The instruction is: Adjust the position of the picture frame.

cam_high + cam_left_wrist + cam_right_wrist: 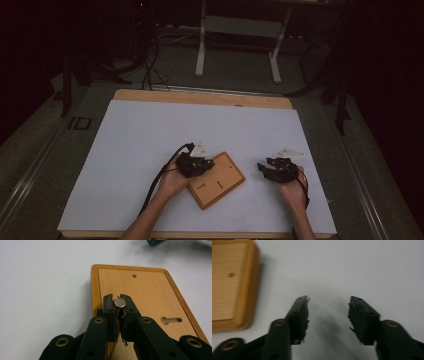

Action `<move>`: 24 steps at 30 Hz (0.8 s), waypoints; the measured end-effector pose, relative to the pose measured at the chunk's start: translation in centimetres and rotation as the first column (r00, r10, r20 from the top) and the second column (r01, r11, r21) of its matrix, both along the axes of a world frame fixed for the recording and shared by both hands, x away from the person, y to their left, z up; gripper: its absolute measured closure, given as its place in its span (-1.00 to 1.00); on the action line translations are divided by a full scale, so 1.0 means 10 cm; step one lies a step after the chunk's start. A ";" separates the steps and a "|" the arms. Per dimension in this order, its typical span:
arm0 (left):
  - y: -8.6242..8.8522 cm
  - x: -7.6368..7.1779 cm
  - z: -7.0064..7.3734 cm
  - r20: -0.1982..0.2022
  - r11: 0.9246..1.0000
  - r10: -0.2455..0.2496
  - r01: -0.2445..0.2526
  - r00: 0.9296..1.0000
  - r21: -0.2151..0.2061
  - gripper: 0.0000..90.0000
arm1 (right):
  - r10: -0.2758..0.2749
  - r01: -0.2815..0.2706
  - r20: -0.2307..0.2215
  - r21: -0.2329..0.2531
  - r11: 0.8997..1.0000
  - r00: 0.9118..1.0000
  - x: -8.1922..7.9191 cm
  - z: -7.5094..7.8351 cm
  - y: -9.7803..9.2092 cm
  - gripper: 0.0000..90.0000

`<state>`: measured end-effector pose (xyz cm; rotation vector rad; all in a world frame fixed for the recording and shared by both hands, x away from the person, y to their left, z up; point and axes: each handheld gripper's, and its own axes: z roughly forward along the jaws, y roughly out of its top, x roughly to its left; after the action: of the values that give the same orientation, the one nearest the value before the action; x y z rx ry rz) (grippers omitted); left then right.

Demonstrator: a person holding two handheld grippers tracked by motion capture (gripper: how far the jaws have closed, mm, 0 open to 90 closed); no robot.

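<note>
While left tongs [119,305] pinch metal disc [119,302] over wooden board [150,290], right tongs [328,312] gape.

Wooden board [229,285] cut off at left edge, blurred.

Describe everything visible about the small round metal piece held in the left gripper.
The metal disc is small, round and flat, silvery and slightly shiny, like a coin or button cell. The left gripper pinches it between its jaw tips by the edges, its flat face turned up toward the camera. It is held above the wooden board, near the board's left edge. Whether it touches the wood cannot be told.
</note>
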<state>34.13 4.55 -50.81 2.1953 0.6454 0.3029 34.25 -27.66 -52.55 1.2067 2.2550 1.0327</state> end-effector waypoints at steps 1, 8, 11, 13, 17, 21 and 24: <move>-0.01 0.01 0.00 -0.002 1.000 0.006 -0.006 1.000 0.004 0.88 | 0.011 -0.011 0.001 -0.001 1.000 1.000 -0.01 0.00 0.03 0.24; -0.10 0.07 0.01 -0.013 1.000 0.009 -0.009 1.000 0.005 0.88 | 0.117 -0.117 0.020 0.009 0.993 0.993 -0.08 -0.01 0.34 0.99; -0.13 0.12 0.01 -0.021 1.000 0.008 -0.008 1.000 -0.004 0.88 | 0.145 -0.145 -0.003 -0.010 0.989 0.989 -0.09 -0.05 0.45 0.99; -0.12 0.16 0.00 -0.036 1.000 0.002 -0.003 0.999 -0.022 0.88 | 0.148 -0.149 -0.021 -0.017 0.989 0.989 -0.09 -0.07 0.47 0.99; -0.12 0.22 -0.02 -0.053 0.999 0.013 -0.015 0.998 -0.042 0.88 | 0.183 -0.183 -0.040 0.010 0.983 0.982 -0.13 -0.08 0.45 0.99; -0.11 0.27 -0.04 -0.065 0.999 0.027 -0.030 0.998 -0.046 0.88 | 0.236 -0.234 -0.053 0.042 0.971 0.970 -0.18 -0.07 0.47 0.99; -0.07 0.29 -0.05 -0.072 0.998 0.037 -0.040 0.997 -0.038 0.88 | 0.284 -0.281 -0.059 0.043 0.959 0.957 -0.24 -0.08 0.54 0.99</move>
<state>37.07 3.80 -51.30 2.1661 0.7275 0.2304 31.87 -22.28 -53.31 0.9601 2.5239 1.1520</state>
